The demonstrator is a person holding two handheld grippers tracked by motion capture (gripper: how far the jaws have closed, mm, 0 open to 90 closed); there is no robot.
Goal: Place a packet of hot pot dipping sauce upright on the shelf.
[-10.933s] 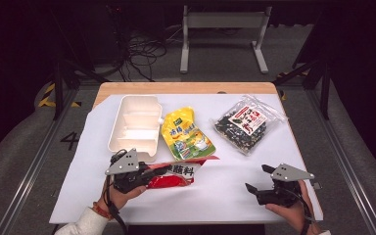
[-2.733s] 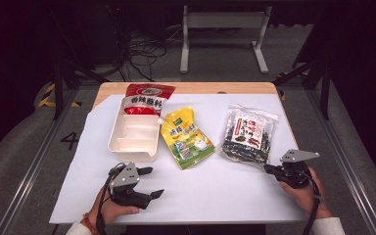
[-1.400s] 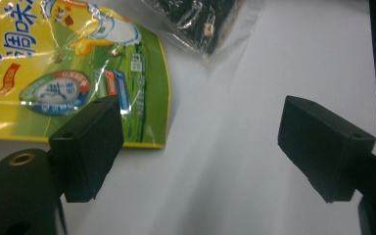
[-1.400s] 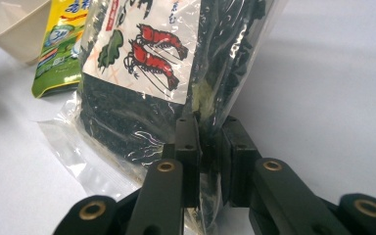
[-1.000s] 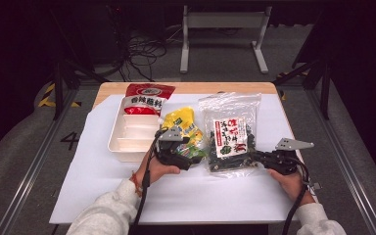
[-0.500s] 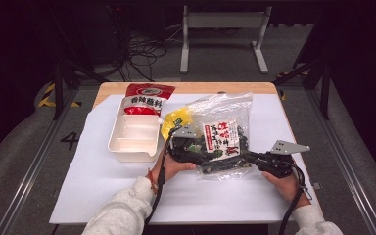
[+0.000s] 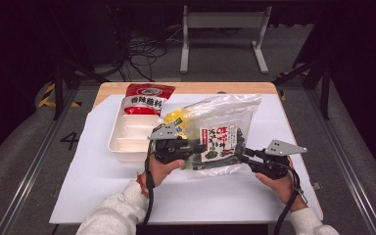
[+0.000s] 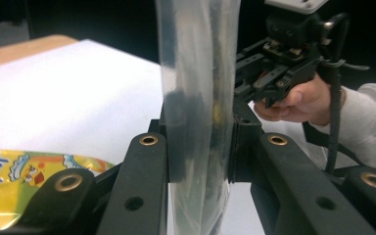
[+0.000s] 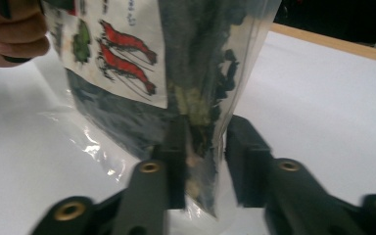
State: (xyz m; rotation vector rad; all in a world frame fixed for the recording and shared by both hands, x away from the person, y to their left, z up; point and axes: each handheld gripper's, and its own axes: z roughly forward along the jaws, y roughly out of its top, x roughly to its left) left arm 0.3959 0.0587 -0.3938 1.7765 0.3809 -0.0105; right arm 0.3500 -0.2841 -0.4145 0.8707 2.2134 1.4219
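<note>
Both grippers have the clear bag (image 7: 221,137) of dark stuff up off the white table (image 7: 93,176), just right of the tray (image 7: 129,142). The left gripper (image 7: 188,148) is clamped tight on one edge. The right gripper (image 7: 245,159) has the opposite edge between its jaws, looks pinched but a bit blurry. The yellow pouch (image 8: 14,171) sits beneath, and the red pouch (image 7: 146,98) is at the tray's far end.

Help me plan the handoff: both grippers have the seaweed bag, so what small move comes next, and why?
Probably carry the seaweed bag left toward the white tray: the left gripper and right gripper both pinch it, lifted over the yellow packet.
</note>
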